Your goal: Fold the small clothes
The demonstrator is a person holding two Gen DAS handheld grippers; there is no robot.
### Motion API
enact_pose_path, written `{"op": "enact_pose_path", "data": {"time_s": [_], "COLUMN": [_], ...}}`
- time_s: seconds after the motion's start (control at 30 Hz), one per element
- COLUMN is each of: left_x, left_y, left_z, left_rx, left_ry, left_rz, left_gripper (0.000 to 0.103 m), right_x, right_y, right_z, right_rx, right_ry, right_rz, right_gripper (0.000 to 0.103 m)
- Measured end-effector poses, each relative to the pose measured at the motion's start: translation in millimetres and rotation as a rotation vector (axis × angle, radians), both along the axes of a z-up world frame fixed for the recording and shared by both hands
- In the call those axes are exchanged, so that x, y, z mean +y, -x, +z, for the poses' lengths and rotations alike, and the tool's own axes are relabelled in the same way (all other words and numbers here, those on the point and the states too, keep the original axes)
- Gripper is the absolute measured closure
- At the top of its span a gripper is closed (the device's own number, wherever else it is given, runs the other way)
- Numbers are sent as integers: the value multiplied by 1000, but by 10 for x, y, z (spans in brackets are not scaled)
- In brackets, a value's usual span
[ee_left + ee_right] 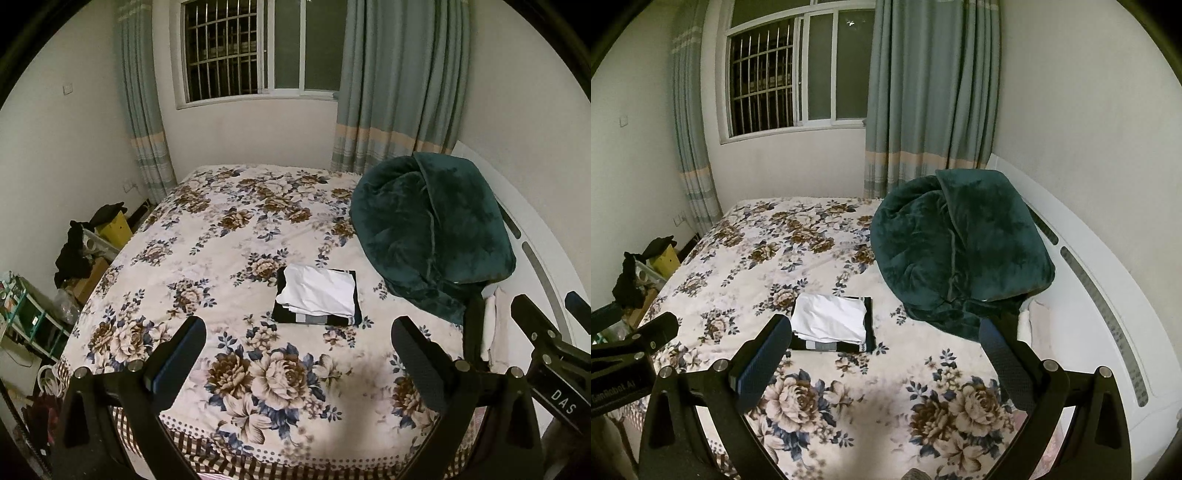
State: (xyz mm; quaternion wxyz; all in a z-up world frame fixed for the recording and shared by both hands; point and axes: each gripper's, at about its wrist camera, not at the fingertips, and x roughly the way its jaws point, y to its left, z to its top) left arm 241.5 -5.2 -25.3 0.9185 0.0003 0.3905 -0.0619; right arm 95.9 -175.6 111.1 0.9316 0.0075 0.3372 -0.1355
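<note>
A folded white garment (320, 288) lies on top of a folded black garment (291, 315) with a grey band, in the middle of the floral bed sheet (221, 236). The same stack shows in the right wrist view, the white garment (831, 320) over the black garment (868, 338). My left gripper (297, 332) hovers open above the near part of the bed, short of the stack, with nothing between its fingers. My right gripper (884, 334) is open too and holds nothing; its left fingertip overlaps the stack's near left corner in the view.
A big dark green blanket (432, 229) is heaped at the right of the bed by the white headboard (1100, 295). Boxes, dark clothes and a shelf (33, 317) crowd the floor on the left. Curtains (399, 81) flank a barred window (225, 48) behind.
</note>
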Motion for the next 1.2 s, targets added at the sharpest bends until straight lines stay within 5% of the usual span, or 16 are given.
{"op": "enact_pose_path", "data": {"time_s": [1.2], "left_x": [7], "left_y": [48], "left_z": [67], "left_rx": [-11], "left_ry": [-13], "left_rz": [10], "left_gripper": [0], "right_x": [-16], "right_y": [-137], "right_z": [174], "right_rx": [7], "right_ry": [-8], "right_rz": [34], "right_gripper": [0]}}
